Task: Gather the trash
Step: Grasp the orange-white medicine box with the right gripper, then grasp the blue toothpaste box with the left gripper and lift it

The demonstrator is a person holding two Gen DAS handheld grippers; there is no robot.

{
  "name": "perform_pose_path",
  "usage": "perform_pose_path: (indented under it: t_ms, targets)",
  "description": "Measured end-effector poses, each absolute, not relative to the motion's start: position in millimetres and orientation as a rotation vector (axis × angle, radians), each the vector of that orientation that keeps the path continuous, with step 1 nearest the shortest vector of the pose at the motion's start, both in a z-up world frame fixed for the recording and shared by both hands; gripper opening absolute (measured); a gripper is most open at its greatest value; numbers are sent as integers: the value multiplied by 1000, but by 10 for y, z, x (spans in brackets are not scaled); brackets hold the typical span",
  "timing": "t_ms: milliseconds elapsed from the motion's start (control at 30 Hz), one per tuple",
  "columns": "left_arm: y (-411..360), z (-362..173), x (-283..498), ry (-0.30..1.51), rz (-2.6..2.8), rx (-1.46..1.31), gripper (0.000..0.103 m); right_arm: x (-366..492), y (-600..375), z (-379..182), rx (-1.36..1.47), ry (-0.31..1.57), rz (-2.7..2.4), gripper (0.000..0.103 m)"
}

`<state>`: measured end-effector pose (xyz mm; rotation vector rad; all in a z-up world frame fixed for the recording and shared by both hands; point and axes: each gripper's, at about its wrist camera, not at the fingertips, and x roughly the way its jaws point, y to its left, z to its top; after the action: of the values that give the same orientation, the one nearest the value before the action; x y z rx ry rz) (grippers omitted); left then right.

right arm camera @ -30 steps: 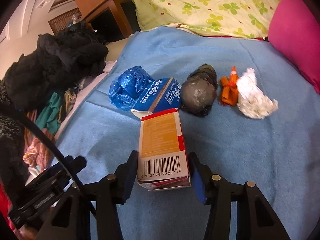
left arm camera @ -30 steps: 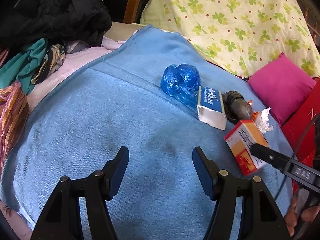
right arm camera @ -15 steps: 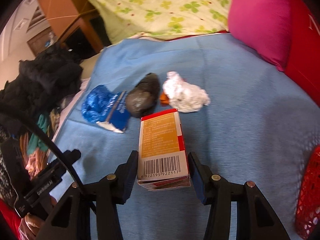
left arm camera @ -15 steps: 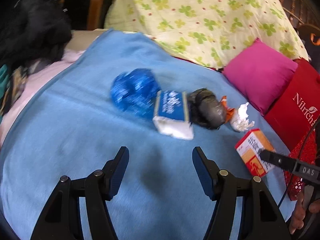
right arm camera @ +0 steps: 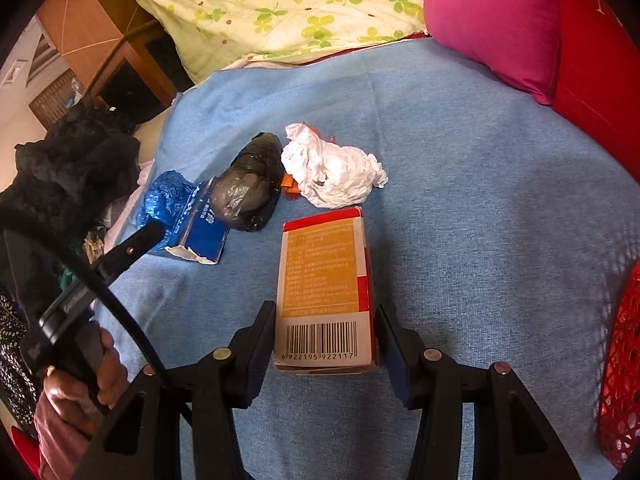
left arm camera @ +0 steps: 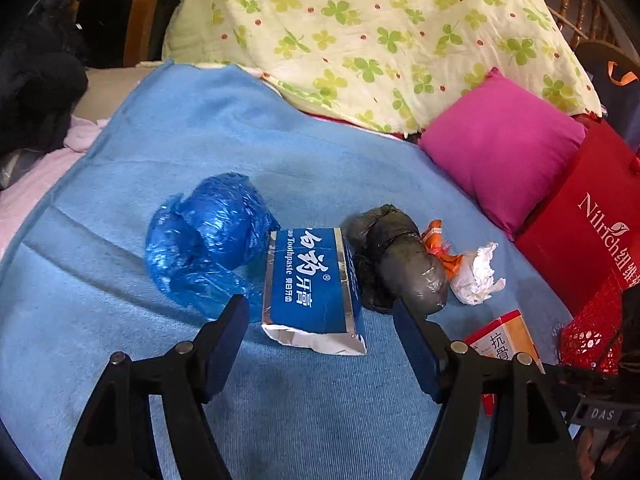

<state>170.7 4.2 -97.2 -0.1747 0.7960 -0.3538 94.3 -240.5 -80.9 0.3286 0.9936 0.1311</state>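
Note:
Trash lies on a blue blanket (left arm camera: 120,360): a crumpled blue plastic bag (left arm camera: 208,240), a blue toothpaste box (left arm camera: 310,284), a dark grey wrapped bundle (left arm camera: 400,260), an orange wrapper (left arm camera: 440,246) and a white crumpled tissue (left arm camera: 478,276). My left gripper (left arm camera: 320,344) is open, its fingers on either side of the near end of the toothpaste box. My right gripper (right arm camera: 326,344) is shut on an orange and white medicine box (right arm camera: 324,288), held just over the blanket (right arm camera: 480,200). That box also shows in the left wrist view (left arm camera: 504,340).
A red mesh basket (right arm camera: 620,360) stands at the right edge, also in the left wrist view (left arm camera: 592,332). A pink pillow (left arm camera: 504,144), a red bag (left arm camera: 592,216) and a clover-print quilt (left arm camera: 380,32) line the back. Dark clothes (right arm camera: 68,168) pile up at left.
My left gripper has moved right and forward to the toothpaste box, which now sits between its fingers. My right gripper has carried the medicine box right, toward the red basket.

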Motion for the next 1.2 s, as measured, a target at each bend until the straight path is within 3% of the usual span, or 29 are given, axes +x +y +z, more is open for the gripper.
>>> perform_pose_path:
  t_ms: [900,967,1033,1200]
  targets:
    - [-269,-1093,1794,805,-329,-71,75,930,-2351,-816,317,989,130,54]
    - [-257,-1124,1816,822,-318,-83,74,932,-2355,-817,316,989,131,54]
    - [-252,-1141,1819,826,-306,-79,65,930,-2354,-819,313,989,131,54]
    - [-236,-1145,1812,825,-303,-81,63,936,-2347,-818,306,987,132,54]
